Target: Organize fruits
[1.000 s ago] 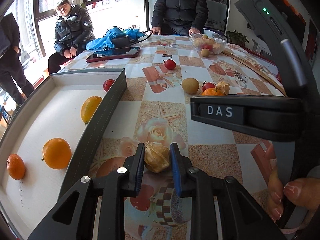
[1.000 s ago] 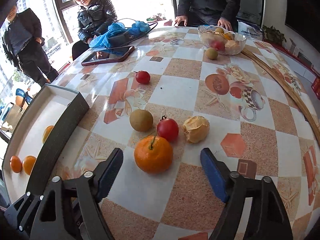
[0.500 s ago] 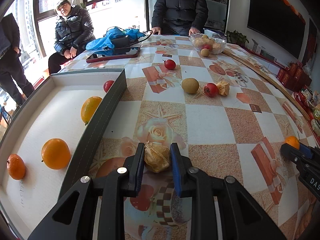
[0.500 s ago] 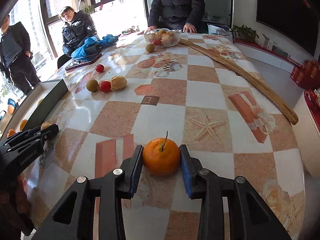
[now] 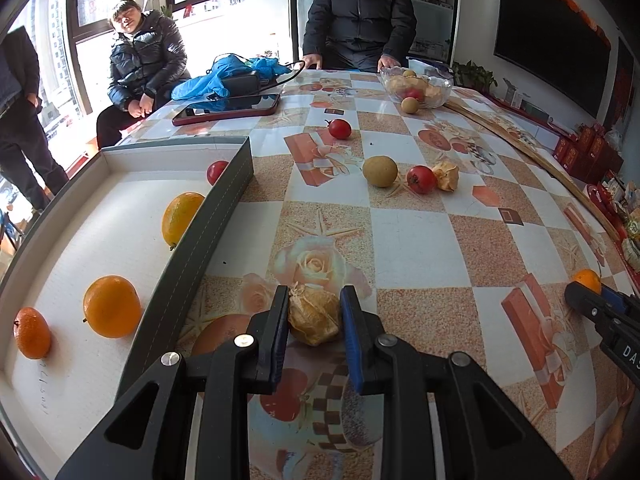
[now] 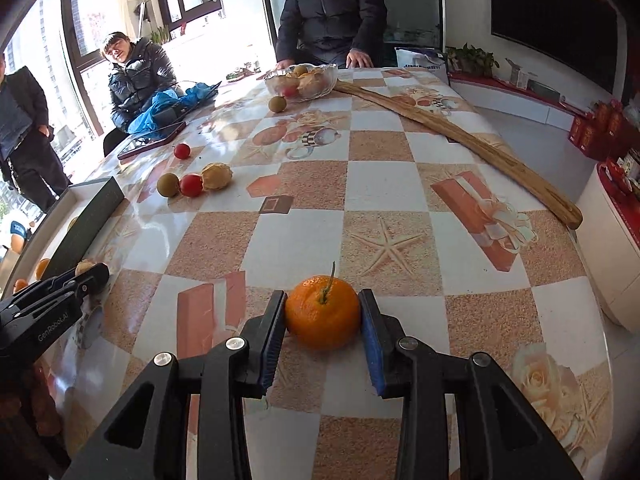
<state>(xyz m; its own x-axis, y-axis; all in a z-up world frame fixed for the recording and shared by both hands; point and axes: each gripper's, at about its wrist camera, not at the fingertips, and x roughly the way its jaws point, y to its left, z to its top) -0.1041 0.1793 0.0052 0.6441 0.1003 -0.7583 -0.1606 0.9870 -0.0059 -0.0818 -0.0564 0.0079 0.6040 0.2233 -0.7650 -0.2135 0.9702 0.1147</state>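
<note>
Both tongs grip: left (image 5: 314, 314) husked fruit (image 5: 314, 318), right (image 6: 323, 316) orange (image 6: 322, 312).

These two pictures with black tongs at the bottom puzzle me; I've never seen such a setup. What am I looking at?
A person holds a two-fingered grabber in each hand, and each carries a camera looking along its fingers. The left gripper is shut on a papery husk fruit beside a tray holding oranges. The right gripper is shut on a stemmed orange. More fruit and a glass bowl sit on the patterned table.
</note>
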